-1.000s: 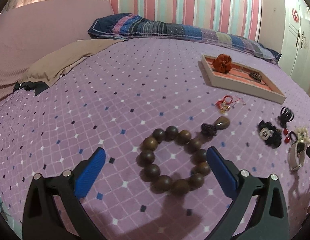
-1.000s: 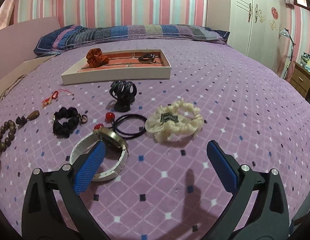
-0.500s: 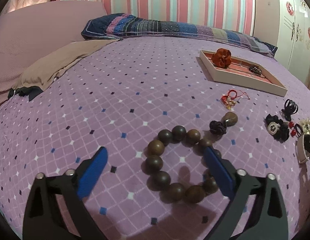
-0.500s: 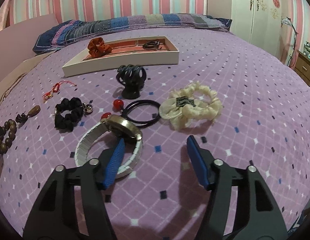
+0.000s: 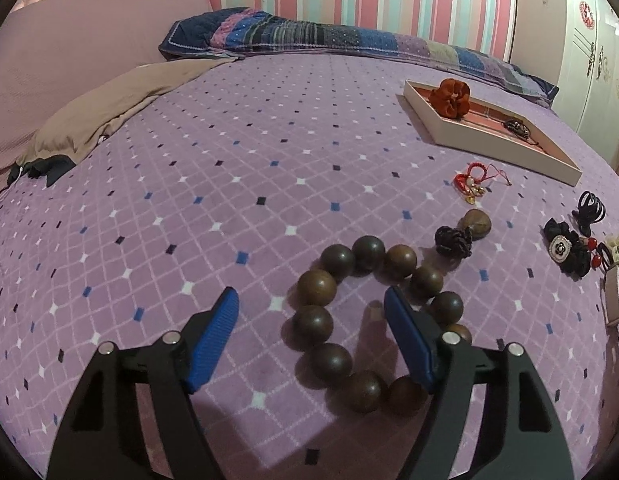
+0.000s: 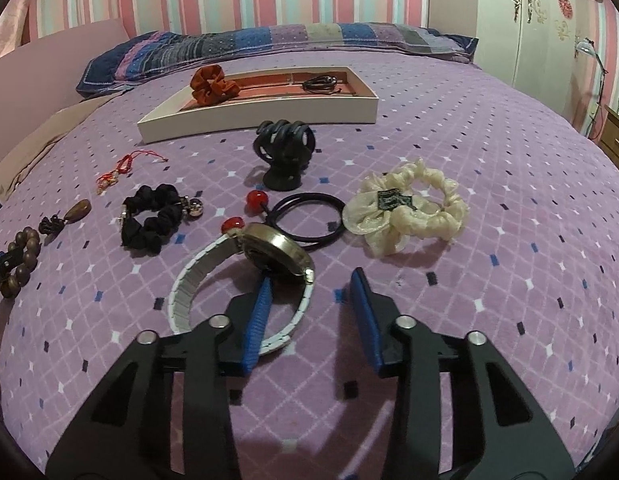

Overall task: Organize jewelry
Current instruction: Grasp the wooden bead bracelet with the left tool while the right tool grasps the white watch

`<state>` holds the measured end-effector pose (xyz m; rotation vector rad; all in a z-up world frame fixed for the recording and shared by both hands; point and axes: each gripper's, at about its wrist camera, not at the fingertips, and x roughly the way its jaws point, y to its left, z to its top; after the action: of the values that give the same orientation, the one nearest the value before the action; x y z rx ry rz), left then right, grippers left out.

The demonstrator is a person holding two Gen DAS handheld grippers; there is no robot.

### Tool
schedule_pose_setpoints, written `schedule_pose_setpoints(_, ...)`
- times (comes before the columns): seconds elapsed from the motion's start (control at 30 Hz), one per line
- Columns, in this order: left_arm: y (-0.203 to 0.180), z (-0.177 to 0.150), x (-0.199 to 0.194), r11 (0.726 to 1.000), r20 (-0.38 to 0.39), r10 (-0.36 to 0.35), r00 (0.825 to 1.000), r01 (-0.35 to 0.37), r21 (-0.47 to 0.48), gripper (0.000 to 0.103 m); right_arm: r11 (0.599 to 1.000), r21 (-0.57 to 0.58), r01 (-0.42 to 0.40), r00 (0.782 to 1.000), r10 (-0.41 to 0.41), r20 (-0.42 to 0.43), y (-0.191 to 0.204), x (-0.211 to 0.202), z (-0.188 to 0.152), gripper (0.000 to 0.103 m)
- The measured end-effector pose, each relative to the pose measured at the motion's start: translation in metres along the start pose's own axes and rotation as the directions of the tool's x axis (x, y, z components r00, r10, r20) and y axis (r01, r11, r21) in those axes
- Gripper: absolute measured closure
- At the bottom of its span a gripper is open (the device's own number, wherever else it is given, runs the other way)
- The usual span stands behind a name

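A bracelet of large dark wooden beads (image 5: pixel 315 322) lies on the purple bedspread. My left gripper (image 5: pixel 309 296) straddles its left arc, one finger inside the ring and one outside. Its jaws are closing and the pads stand clear of the beads. A watch (image 6: pixel 277 254) with a gold face and a white band lies under my right gripper (image 6: pixel 311 280). There the left finger sits inside the band loop and the right finger outside. Those jaws are closing too, with the band's right side between them, untouched. A white tray (image 6: pixel 269 118) further back holds an orange scrunchie (image 6: pixel 211 84) and a dark hair tie (image 6: pixel 321 82).
Loose on the bed are a black claw clip (image 6: pixel 283 152), a cream scrunchie (image 6: pixel 409 208), a black scrunchie (image 6: pixel 153 218), a black elastic with red beads (image 6: pixel 305 218) and a red string charm (image 6: pixel 119 168). A patchwork pillow (image 6: pixel 249 46) lies at the back, a brown cloth (image 5: pixel 109 108) at the left.
Both grippers' jaws have narrowed. The left gripper came down over the bead bracelet, its right finger now inside the ring. The right gripper's left finger moved in from the band's left side to inside the loop.
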<state>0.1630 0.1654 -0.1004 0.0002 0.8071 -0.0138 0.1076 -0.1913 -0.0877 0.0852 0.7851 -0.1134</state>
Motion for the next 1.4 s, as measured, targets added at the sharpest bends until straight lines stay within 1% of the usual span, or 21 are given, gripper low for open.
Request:
schedule_pose_setpoints(0.1,0.003,0.001,0.002,1.000,-0.004,-0.014,1.000,0.014,-0.015,0.030,1.000,-0.004,-0.010,1.000,0.010,0.000,0.002,0.001,0.000,0.070)
schedule_pose_setpoints(0.13,0.004,0.002,0.002,1.000,-0.002,-0.018,1.000,0.018,-0.021,0.035,1.000,-0.006,-0.013,1.000,0.013,0.000,0.003,0.001,0.000,0.072)
schedule_pose_setpoints(0.17,0.006,0.002,0.002,0.999,-0.002,-0.019,1.000,0.019,-0.029,0.042,1.000,-0.008,-0.018,1.000,0.018,0.002,0.003,0.001,0.000,0.075)
schedule_pose_setpoints(0.23,0.011,0.003,0.004,0.999,-0.006,-0.024,1.000,0.024,-0.046,0.045,1.000,-0.012,-0.028,1.000,0.028,0.002,0.005,0.002,0.001,0.079)
schedule_pose_setpoints(0.47,0.012,0.006,0.005,0.999,-0.005,-0.029,1.000,0.029,-0.041,0.054,0.999,-0.015,-0.030,1.000,0.030,0.004,0.007,0.001,0.001,0.081)
schedule_pose_setpoints(0.5,0.012,0.006,0.005,0.999,-0.004,-0.031,1.000,0.031,-0.041,0.057,0.999,-0.014,-0.030,1.000,0.030,0.004,0.007,0.001,0.001,0.081)
schedule_pose_setpoints(0.63,0.011,0.006,0.004,0.998,-0.001,-0.041,0.999,0.041,-0.039,0.077,0.999,-0.006,-0.039,0.999,0.039,0.006,0.006,0.001,0.002,0.082)
schedule_pose_setpoints(0.8,0.011,0.007,0.005,0.998,-0.001,-0.043,0.999,0.043,-0.039,0.078,0.999,-0.002,-0.053,0.999,0.053,0.007,0.005,0.000,0.004,0.083)
schedule_pose_setpoints(0.87,0.011,0.007,0.004,0.998,-0.002,-0.047,0.999,0.047,-0.040,0.083,0.998,0.000,-0.058,0.998,0.058,0.007,0.005,0.000,0.005,0.083)
schedule_pose_setpoints(1.07,0.011,0.009,0.000,0.997,0.005,-0.067,0.998,0.067,-0.050,0.083,0.998,0.000,-0.067,0.998,0.067,0.020,0.002,-0.004,0.007,0.084)
schedule_pose_setpoints(1.2,0.007,0.013,-0.008,0.996,0.026,-0.074,0.997,0.075,-0.044,0.083,0.997,-0.006,-0.072,0.997,0.072,0.027,0.000,-0.005,0.009,0.085)
schedule_pose_setpoints(1.4,-0.009,0.021,-0.025,0.996,0.063,-0.085,0.994,0.086,-0.017,0.083,0.996,-0.007,-0.087,0.995,0.087,0.044,-0.007,-0.008,0.013,0.086)
